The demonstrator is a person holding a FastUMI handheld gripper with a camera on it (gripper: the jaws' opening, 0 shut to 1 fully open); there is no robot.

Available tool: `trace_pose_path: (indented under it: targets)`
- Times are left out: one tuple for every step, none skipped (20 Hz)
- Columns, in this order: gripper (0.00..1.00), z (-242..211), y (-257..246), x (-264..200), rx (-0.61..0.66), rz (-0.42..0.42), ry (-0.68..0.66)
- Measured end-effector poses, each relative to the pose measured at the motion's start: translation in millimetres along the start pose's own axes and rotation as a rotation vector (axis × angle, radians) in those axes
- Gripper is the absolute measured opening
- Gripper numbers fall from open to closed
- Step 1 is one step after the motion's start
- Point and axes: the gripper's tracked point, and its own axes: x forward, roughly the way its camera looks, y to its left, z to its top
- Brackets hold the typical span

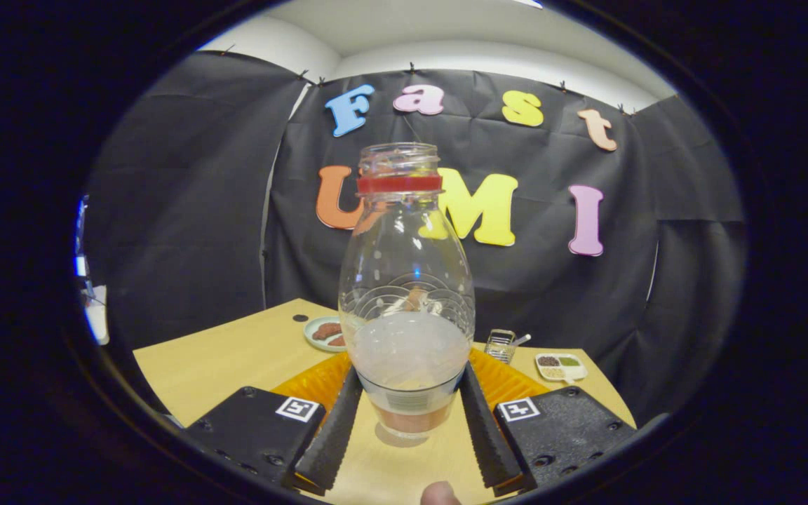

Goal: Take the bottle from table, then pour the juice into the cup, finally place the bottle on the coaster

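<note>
A clear bottle (407,280) with an open mouth and a red neck ring stands upright between my fingers. A little reddish-brown juice lies in its base, which sits low over the tan table (221,365). My gripper (411,375) is shut on the bottle, with both ribbed black fingers (337,428) pressing its lower sides. An orange ribbed coaster (316,382) lies just beyond the fingers, behind the bottle, and shows on both sides of it. A small brownish shape shows through the glass; I cannot tell what it is.
A green plate (325,333) with brown pieces sits beyond the coaster on the left. On the right are a small clear wire-patterned holder (501,345) and a white divided dish (560,366). The table's far edges meet the black cloth wall. A person's fingertip (439,494) shows between the fingers' bases.
</note>
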Motion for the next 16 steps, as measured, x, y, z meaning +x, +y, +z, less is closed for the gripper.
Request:
trace_pose_path:
  targets:
    - [0.78, -8, -3, 10, 0.011, 0.005, 0.006]
    - [0.78, -15, -5, 20, 0.017, 0.008, 0.016]
    - [0.78, -25, -8, 30, 0.019, 0.013, 0.025]
    - [0.78, -35, -10, 40, 0.025, 0.017, 0.045]
    - [0.78, -47, -12, 50, 0.042, 0.027, 0.062]
    - [0.78, -56, -11, 59, 0.058, 0.036, 0.079]
    - [0.78, -64, -11, 67, 0.073, 0.043, 0.092]
    - [0.78, -71, -11, 75, 0.082, 0.046, 0.102]
    - [0.78, -78, -10, 81, 0.083, 0.049, 0.112]
    - [0.78, -86, -10, 89, 0.085, 0.048, 0.122]
    - [0.78, -95, -9, 94, 0.089, 0.050, 0.137]
    - [0.78, -105, -8, 100, 0.096, 0.052, 0.152]
    - [0.78, -117, -6, 104, 0.095, 0.051, 0.172]
    - [0.78, -126, -5, 108, 0.095, 0.051, 0.186]
    - [0.79, -134, -4, 113, 0.097, 0.049, 0.196]
    - [0.79, -138, -4, 116, 0.099, 0.045, 0.200]
